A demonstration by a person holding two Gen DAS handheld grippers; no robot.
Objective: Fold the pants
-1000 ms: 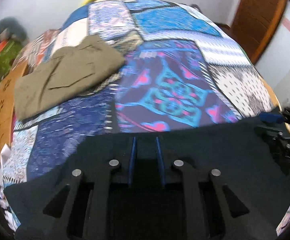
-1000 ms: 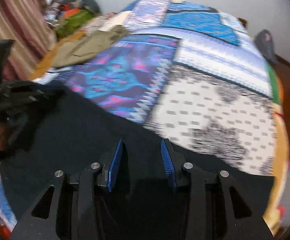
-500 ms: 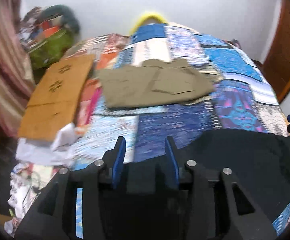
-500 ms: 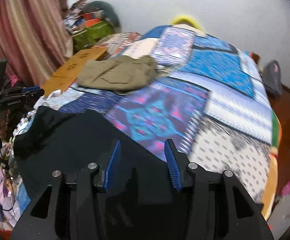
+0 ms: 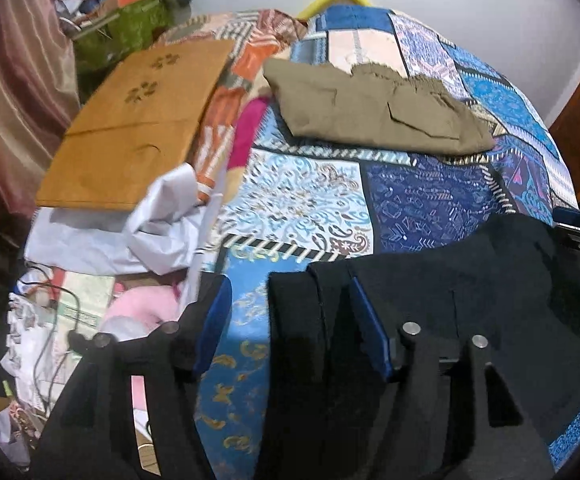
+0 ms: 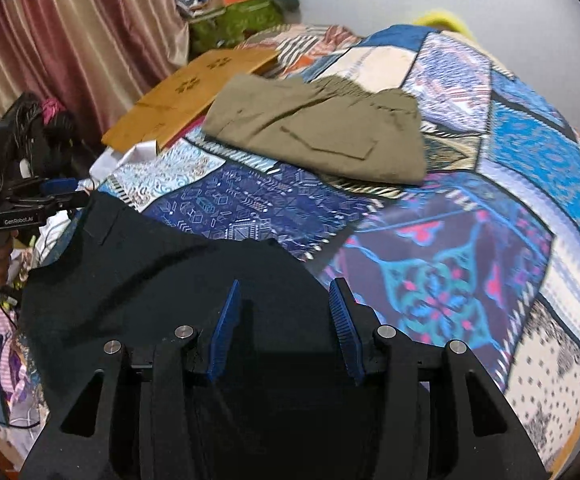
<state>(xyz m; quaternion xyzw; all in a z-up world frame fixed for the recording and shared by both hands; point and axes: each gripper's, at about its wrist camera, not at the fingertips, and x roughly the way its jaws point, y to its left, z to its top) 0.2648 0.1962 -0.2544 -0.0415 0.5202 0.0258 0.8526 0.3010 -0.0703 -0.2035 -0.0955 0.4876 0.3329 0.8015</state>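
Note:
Black pants (image 5: 470,292) lie spread on the near part of the patchwork bedspread (image 5: 422,196); they also show in the right wrist view (image 6: 162,276). My left gripper (image 5: 290,320) is open, its jaws wide apart over the pants' left edge and the bedspread. My right gripper (image 6: 284,320) is open over the pants' right part, with black cloth under and between its fingers. The left gripper shows at the pants' far left corner in the right wrist view (image 6: 58,192).
Folded olive pants (image 5: 374,112) lie farther back on the bed, also in the right wrist view (image 6: 322,128). A brown cardboard sheet (image 5: 138,120) and white crumpled cloth (image 5: 158,228) lie at the bed's left edge. Curtains (image 6: 70,36) and clutter stand left.
Both grippers' jaws have opened wider. The left view swung left toward the bed's left edge. The black pants now lie flatter on the bedspread.

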